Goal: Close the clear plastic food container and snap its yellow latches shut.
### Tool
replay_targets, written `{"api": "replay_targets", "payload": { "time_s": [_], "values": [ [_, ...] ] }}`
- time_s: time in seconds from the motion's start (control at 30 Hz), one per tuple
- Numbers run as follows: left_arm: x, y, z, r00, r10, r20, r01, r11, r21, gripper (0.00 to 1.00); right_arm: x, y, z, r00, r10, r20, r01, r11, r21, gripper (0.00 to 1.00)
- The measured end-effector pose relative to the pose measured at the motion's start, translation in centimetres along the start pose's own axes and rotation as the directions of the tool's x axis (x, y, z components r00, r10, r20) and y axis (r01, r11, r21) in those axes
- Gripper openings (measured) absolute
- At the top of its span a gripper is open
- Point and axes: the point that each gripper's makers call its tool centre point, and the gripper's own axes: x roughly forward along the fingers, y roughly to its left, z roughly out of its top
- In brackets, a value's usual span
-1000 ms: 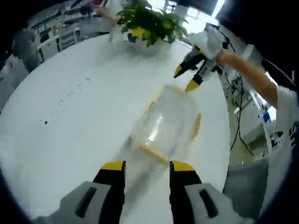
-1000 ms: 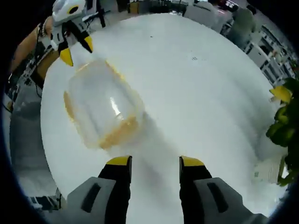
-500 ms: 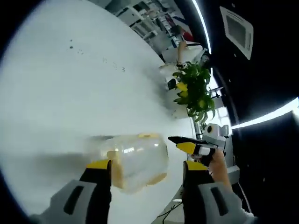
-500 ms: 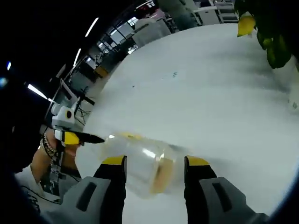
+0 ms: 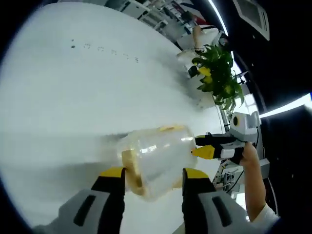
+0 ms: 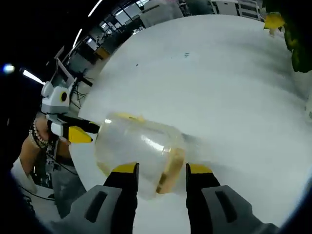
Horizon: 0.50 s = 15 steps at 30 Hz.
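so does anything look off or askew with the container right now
Nothing is spilled or broken. The clear container sits at a slant between the left claw and right claw, both open around its ends. Its yellow latches are blurred, so their state is unclear.

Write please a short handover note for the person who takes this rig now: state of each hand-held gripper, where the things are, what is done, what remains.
Left hand-held gripper: open, jaws at either side of the clear food container, not clamped.
Right hand-held gripper: open, at the container's opposite end.
The container lies on the white table, between both grippers; a potted plant stands further off.
Done: both grippers brought to the container.
Left: whether the lid is seated is unclear; the yellow latches are to be snapped shut.
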Motion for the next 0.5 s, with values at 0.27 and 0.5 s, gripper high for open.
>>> {"api": "replay_targets", "payload": {
  "time_s": [0.27, 0.5],
  "values": [
    [-0.2, 1.3, -0.1, 0.999, 0.049, -0.015, -0.049, 0.999, -0.005, 0.29, 0.2, 0.2, 0.0, 1.0, -0.022, -0.017, 0.022, 1.0, -0.007, 0.35],
    [-1.0, 3.0, -1.1, 0.993, 0.098, -0.063, -0.097, 0.995, 0.017, 0.2, 0.8, 1.4, -0.4, 1.0, -0.008, -0.027, 0.008, 1.0, -0.018, 0.34]
  ]
}}
